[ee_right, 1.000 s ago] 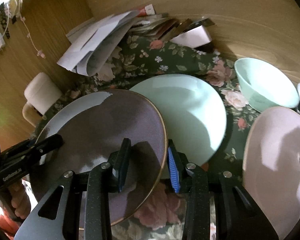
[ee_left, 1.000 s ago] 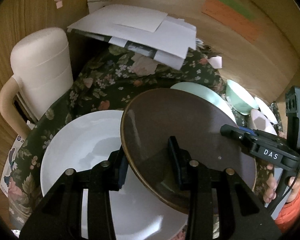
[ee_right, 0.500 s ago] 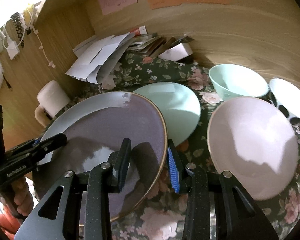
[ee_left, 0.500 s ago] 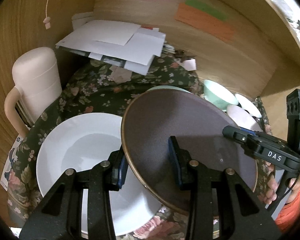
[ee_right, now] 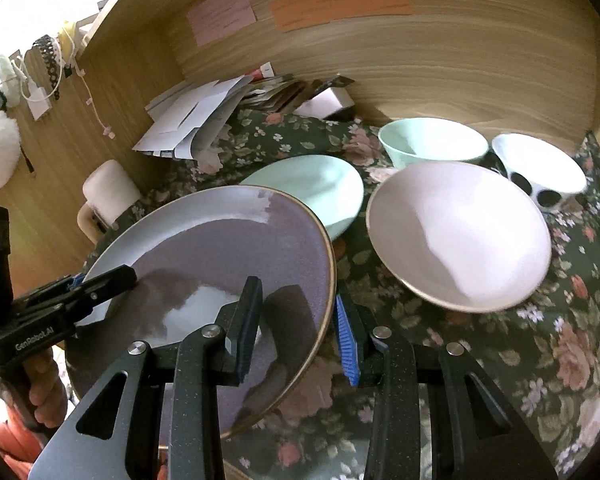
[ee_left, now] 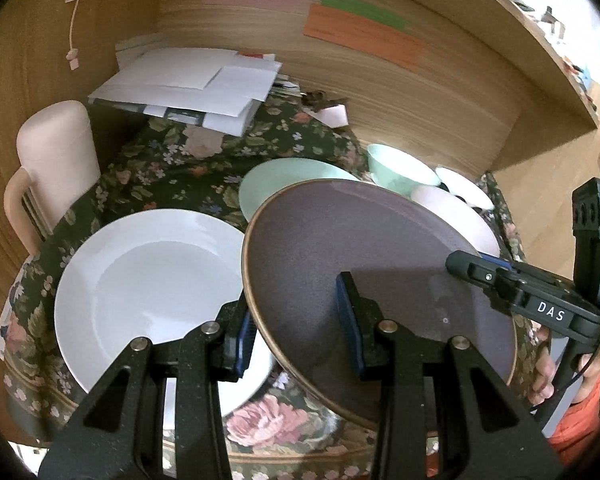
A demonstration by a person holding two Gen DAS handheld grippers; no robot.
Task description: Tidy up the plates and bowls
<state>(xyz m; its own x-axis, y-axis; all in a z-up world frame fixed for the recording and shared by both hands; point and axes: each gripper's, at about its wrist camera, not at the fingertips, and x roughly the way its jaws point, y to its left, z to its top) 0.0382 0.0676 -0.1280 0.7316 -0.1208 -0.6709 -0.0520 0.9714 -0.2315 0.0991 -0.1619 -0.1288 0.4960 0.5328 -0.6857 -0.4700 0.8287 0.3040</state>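
Note:
A purple-brown plate [ee_left: 380,280] with a gold rim is lifted and tilted above the floral cloth. My left gripper [ee_left: 296,320] is shut on its left rim, one pad above and one below. My right gripper [ee_right: 300,320] is shut on the opposite rim [ee_right: 328,280]. Each gripper also shows in the other's view, the right gripper [ee_left: 472,270] at the right and the left gripper [ee_right: 100,284] at the left. A white plate [ee_left: 148,280] lies below and left of the held plate. A mint plate [ee_right: 312,188] lies beyond it.
A pale pink dish [ee_right: 460,232], a mint bowl [ee_right: 432,144] and a white bowl with black spots [ee_right: 540,172] sit at the right. A cream jug [ee_left: 52,152] stands at the left, and loose papers [ee_left: 192,80] are piled at the back against the wooden walls.
Both grippers have drawn back and risen slightly with the plate held between them. More of the table and back wall has come into view. Neither grip has altered.

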